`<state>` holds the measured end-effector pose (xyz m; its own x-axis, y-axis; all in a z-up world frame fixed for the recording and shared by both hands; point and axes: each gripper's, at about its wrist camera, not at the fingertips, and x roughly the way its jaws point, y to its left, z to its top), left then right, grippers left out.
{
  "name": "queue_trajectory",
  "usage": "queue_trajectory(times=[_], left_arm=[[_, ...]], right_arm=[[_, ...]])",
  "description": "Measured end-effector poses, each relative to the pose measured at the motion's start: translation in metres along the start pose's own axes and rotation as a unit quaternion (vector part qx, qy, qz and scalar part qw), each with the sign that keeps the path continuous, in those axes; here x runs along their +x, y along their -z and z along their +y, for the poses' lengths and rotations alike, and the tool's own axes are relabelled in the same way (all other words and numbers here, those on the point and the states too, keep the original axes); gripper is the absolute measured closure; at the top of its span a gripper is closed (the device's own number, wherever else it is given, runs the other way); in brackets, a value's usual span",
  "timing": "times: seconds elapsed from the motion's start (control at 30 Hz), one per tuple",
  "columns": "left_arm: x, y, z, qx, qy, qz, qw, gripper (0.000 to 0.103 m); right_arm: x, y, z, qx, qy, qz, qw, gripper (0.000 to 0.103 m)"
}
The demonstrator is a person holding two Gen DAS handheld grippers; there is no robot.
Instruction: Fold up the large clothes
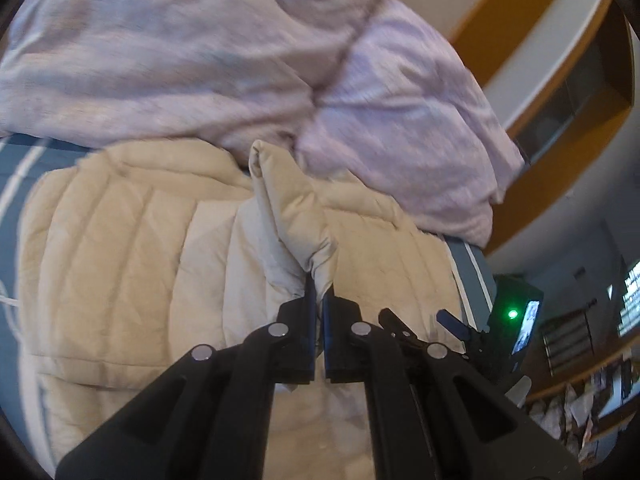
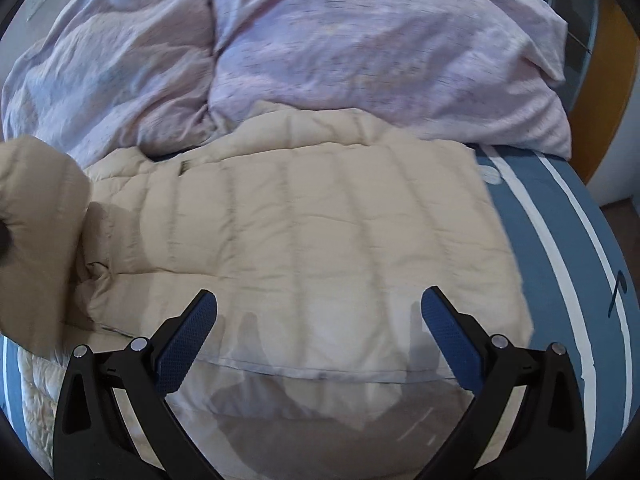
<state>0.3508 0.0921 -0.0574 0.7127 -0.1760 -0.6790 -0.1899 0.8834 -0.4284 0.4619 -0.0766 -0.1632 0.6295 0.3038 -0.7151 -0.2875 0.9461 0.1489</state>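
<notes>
Beige puffer jacket [image 2: 304, 232] flat on striped bed [image 2: 560, 240], lilac duvet [image 2: 360, 60] at 12 o'clock. Left gripper [image 1: 319, 300] clenched on sleeve [image 1: 296, 216]. Right gripper [image 2: 318, 312] released, hovering above hem. Advice: lay sleeve straight across body, smooth quilting, then let go.

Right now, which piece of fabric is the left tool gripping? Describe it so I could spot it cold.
On the blue striped bed, below the lilac duvet, lies a beige quilted jacket. The left tool pinches its sleeve, the only part lifted off the flat body.
</notes>
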Motion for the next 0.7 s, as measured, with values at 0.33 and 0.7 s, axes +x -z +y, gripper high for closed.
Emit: queue_trajectory(times=[0.33,0.7], left_arm=[[0.012,0.016,-0.009,0.010,-0.001,0.011,0.9999,0.041],[-0.027,0.015,0.103,-0.008,-0.157,-0.016,0.9874,0.039]], right_arm=[[-0.025,0.001,-0.012,0.023,-0.047,-0.030,0.998,0.007],[-0.036,-0.002,0.059,-0.027,-0.178,-0.021,0.984,0.069]])
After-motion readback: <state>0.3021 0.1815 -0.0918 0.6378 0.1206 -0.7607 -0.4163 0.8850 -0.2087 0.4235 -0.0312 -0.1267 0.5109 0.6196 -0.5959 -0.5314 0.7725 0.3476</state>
